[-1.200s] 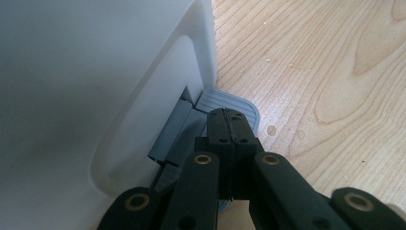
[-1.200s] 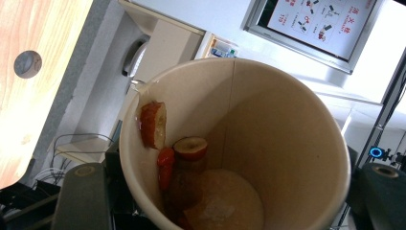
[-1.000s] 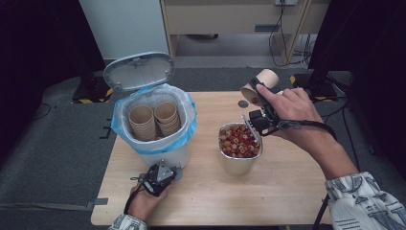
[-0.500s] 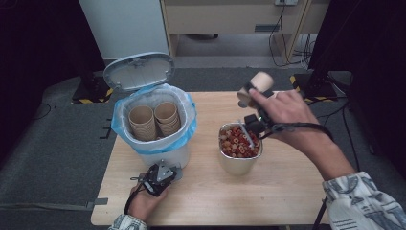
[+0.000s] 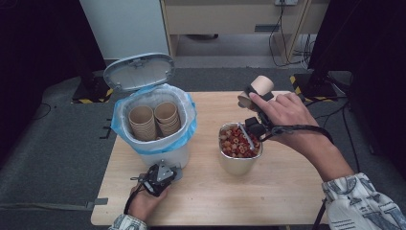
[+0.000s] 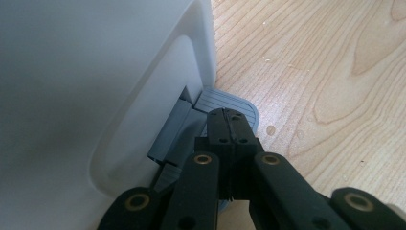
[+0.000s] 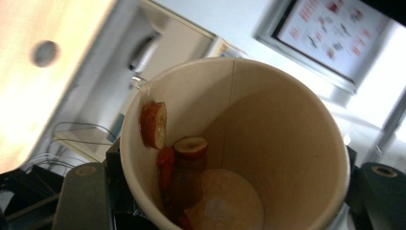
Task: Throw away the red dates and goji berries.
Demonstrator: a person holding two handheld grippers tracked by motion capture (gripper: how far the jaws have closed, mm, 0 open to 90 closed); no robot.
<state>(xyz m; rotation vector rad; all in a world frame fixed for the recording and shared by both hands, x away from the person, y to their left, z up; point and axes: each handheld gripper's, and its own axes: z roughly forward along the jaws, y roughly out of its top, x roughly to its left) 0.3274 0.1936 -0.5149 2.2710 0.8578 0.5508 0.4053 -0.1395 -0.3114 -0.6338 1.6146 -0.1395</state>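
We are clamping the right gripper (image 5: 253, 96) on a paper cup (image 5: 259, 86), jaws squeezed on its wall, cup tipped over above and just behind the metal pot (image 5: 235, 163). The pot is sitting on the wooden table (image 5: 287, 191), full of red dried fruit slices (image 5: 234, 142).

In the right gripper view a few fruit pieces (image 7: 184, 158) are clinging to the cup's inner wall (image 7: 268, 139) and bottom, so we are judging the emptying as nearly done, with the sticky leftovers still inside.

Handling, as we are reading it:
- The cup is light, thin paper. It is crushing easily, so we are keeping the grip on the side wall near the rim, where the rolled edge is stiffening it.
- The fruit looks tacky. We are expecting it to need a shake or a tap over the pot, not just a tilt.
- The cup's outside is smooth; too light a squeeze and it is slipping.

We are keeping the left gripper (image 5: 160, 175) with jaws together on nothing, tips pressing down on the grey pedal (image 6: 230, 103) at the foot of the white bin (image 5: 167, 153), left of the pot. The bin's lid (image 5: 139, 71) is standing open, and stacked paper cups (image 5: 155, 120) are sitting inside its blue liner (image 5: 189, 136).
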